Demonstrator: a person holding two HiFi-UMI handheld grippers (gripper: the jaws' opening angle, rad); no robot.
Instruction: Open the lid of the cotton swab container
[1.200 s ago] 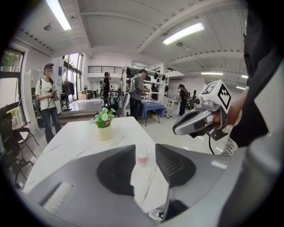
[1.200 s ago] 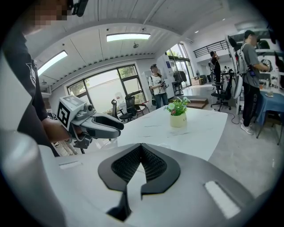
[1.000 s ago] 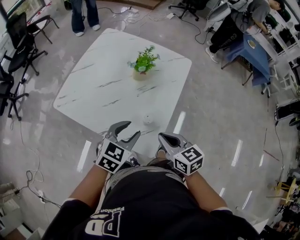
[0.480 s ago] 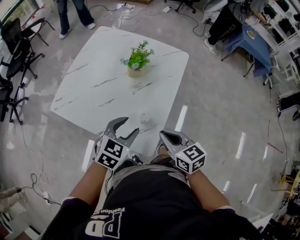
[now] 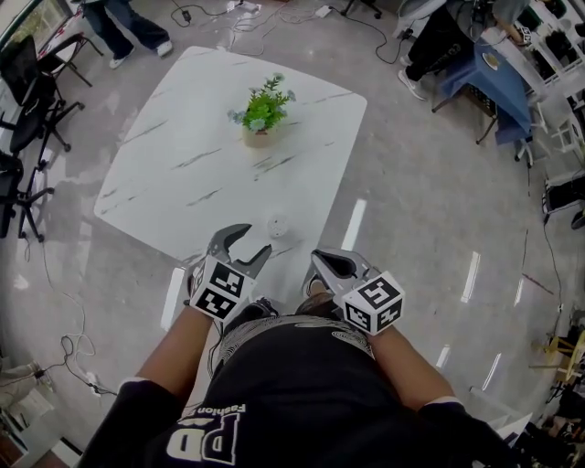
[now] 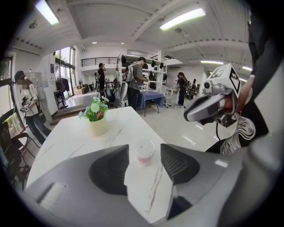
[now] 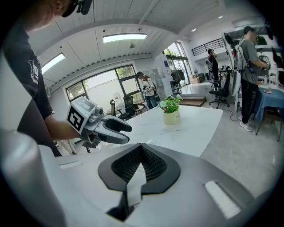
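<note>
The cotton swab container [image 5: 278, 225] is a small round clear tub with a white lid, standing near the front edge of the white marble table [image 5: 183, 174]. In the left gripper view the container [image 6: 145, 153] shows in the gap between the jaws, farther off and untouched. My left gripper [image 5: 251, 239] [image 6: 144, 148] is open just short of the container. My right gripper [image 5: 316, 259] [image 7: 141, 147] is shut and empty, off the table's edge to the container's right. The container is almost hidden behind the jaws in the right gripper view.
A potted green plant [image 5: 259, 114] [image 6: 97, 117] [image 7: 171, 111] stands at the table's middle. Office chairs [image 5: 27, 82] stand to the left. Cables [image 5: 64, 352] lie on the glossy floor. A person [image 5: 123, 27] stands beyond the far table edge, others by desks [image 5: 494, 64] at the right.
The left gripper's jaws have spread a little wider. Both grippers have stayed close to the body at the table's near edge. The head view has drifted, so the table sits higher and further left.
</note>
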